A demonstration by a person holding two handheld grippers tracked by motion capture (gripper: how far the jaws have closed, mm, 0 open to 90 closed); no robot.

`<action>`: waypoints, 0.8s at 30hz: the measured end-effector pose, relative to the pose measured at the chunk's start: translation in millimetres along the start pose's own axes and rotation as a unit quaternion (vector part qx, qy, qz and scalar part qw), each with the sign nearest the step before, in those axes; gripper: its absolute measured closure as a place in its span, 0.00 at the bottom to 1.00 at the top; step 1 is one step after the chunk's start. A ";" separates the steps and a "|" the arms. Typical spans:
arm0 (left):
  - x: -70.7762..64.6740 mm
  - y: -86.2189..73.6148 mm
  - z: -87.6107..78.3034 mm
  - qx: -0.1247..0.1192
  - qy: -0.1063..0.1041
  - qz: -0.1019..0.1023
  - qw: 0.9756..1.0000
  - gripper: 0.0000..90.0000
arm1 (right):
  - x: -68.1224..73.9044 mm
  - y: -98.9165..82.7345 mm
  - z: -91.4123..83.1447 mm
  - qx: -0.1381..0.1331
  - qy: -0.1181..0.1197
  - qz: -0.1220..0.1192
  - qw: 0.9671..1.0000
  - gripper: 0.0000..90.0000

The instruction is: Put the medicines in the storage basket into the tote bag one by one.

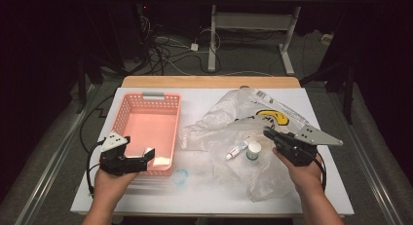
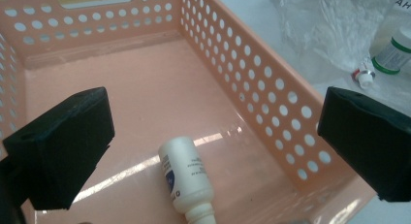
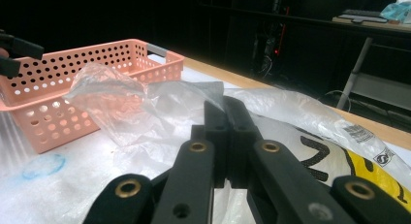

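A pink perforated basket (image 1: pixel 127 104) stands on the left of the white table top. A small white bottle (image 2: pixel 186 178) lies on its side on the basket floor near the front wall, also seen from above (image 1: pixel 161 161). My left gripper (image 1: pixel 139 147) hovers open over the basket's near right corner, its jaws wide on either side of that bottle (image 2: pixel 213 141) and not touching it. A crumpled clear plastic bag (image 1: pixel 229 118) lies to the right. My right gripper (image 1: pixel 268 132) is shut at the bag's edge, with film pinched at its tips (image 3: pixel 225 105).
Inside the bag lie a white bottle with a green band (image 1: pixel 253 150) and a small tube with a red cap (image 1: pixel 237 151). A blue ring mark (image 1: pixel 181 176) is on the table in front of the basket. Cables and desk legs lie beyond the table's far edge.
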State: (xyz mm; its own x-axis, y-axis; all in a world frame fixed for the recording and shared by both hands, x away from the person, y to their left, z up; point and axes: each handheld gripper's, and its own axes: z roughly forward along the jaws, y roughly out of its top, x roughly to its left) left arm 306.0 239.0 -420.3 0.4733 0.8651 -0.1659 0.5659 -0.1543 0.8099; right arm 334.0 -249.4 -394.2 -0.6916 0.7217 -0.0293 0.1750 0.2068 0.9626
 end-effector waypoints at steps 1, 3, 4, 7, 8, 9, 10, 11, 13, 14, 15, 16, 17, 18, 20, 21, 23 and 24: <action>0.0 3.3 2.0 0.010 0.002 -0.001 1.000 0.00 | -0.1 0.1 0.1 -0.001 0.000 0.001 1.000 1.00; -1.2 9.3 6.5 0.030 0.007 0.007 0.999 0.00 | 0.1 0.0 0.1 0.000 -0.001 -0.001 1.000 1.00; -1.2 11.6 8.5 0.036 0.009 0.005 0.999 0.00 | 0.1 -0.1 0.0 -0.001 -0.001 -0.003 1.000 1.00; 4.2 17.2 14.9 0.061 0.005 -0.015 0.998 0.00 | -0.1 -0.8 0.4 0.002 0.000 -0.002 1.000 1.00; 5.6 18.5 17.7 0.075 0.011 -0.018 0.997 0.00 | 0.1 -0.9 0.6 0.002 0.000 -0.001 1.000 1.00; 7.3 19.8 20.5 0.092 0.014 -0.019 0.996 0.01 | 0.2 -0.8 0.5 0.002 0.000 -0.001 1.000 1.00; 9.3 20.9 23.1 0.106 0.015 -0.021 0.994 0.01 | 0.4 -0.5 0.1 0.002 0.000 -0.001 1.000 1.00; 10.7 21.8 24.3 0.117 0.017 -0.024 0.993 0.01 | 0.3 -0.2 -0.2 0.001 0.000 -0.002 1.000 1.00; 14.3 23.8 28.3 0.145 0.024 -0.035 0.989 0.01 | 0.1 0.1 -0.6 -0.001 0.001 -0.001 1.000 1.00; 16.0 25.2 31.0 0.162 0.025 -0.040 0.986 0.01 | 0.0 0.1 -0.7 -0.001 0.001 -0.001 1.000 1.00; 16.7 26.0 32.1 0.169 0.023 -0.043 0.984 0.02 | -0.1 0.1 -0.7 -0.001 0.001 0.000 1.000 1.00; 17.4 26.9 33.8 0.179 0.020 -0.044 0.983 0.04 | -0.1 0.2 -0.7 -0.001 0.001 -0.001 1.000 1.00; 18.1 27.7 35.7 0.194 0.018 -0.044 0.980 0.05 | 0.0 0.3 -0.7 -0.001 0.001 -0.001 1.000 1.00; 18.8 28.2 37.7 0.206 0.014 -0.044 0.977 0.06 | 0.1 0.5 -0.8 -0.001 0.001 -0.001 1.000 1.00; 20.5 29.4 41.9 0.232 0.006 -0.044 0.972 0.10 | 1.1 1.1 -1.5 -0.001 0.000 -0.001 1.000 1.00; 21.2 29.7 43.2 0.238 0.003 -0.047 0.970 0.13 | 1.1 1.3 -1.7 -0.003 0.001 0.000 1.000 1.00; 23.9 31.3 47.3 0.261 -0.003 -0.058 0.964 0.15 | 0.8 0.9 -1.8 -0.002 0.001 0.001 1.000 1.00; 25.3 32.0 49.7 0.275 -0.009 -0.062 0.959 0.16 | 0.4 0.2 -1.2 -0.002 0.002 0.001 1.000 1.00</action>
State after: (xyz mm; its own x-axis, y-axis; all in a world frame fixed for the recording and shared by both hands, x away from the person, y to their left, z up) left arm 369.6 232.3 -426.5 0.3879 0.8858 -0.2548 0.8868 -0.2834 0.3651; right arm 332.9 -249.9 -393.6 -0.6940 0.7195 -0.0256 0.1747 0.2028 0.9635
